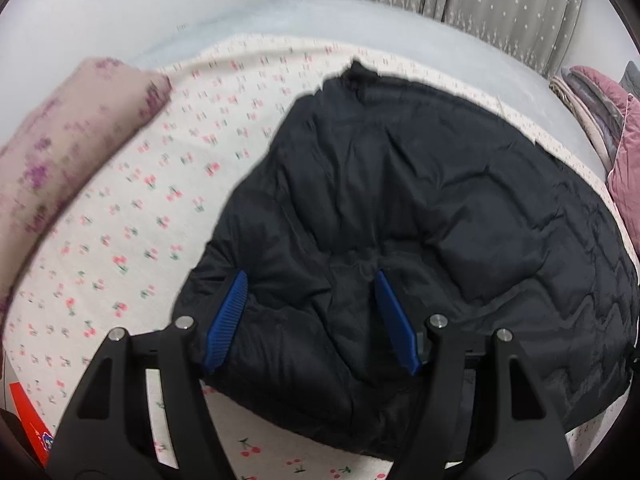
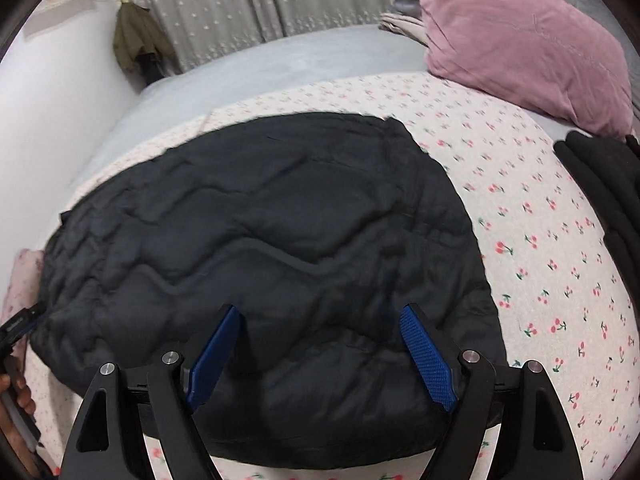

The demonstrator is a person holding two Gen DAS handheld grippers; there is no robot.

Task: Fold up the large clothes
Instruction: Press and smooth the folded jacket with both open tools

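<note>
A black quilted puffer jacket (image 1: 420, 216) lies folded in a broad bundle on a cherry-print sheet (image 1: 140, 208). It also shows in the right wrist view (image 2: 260, 232) on the same sheet (image 2: 540, 240). My left gripper (image 1: 310, 280) is open, its blue pads just above the jacket's near left part, holding nothing. My right gripper (image 2: 320, 312) is open, its blue pads over the jacket's near edge, holding nothing. Whether the pads touch the fabric I cannot tell.
A floral pink pillow (image 1: 68, 152) lies at the left. A pink velvet cushion (image 2: 520, 44) and stacked bedding lie at the far right. Folded black clothes (image 2: 600, 184) sit at the right edge. Grey curtains (image 2: 240, 4) and an olive garment (image 2: 136, 40) stand behind the bed.
</note>
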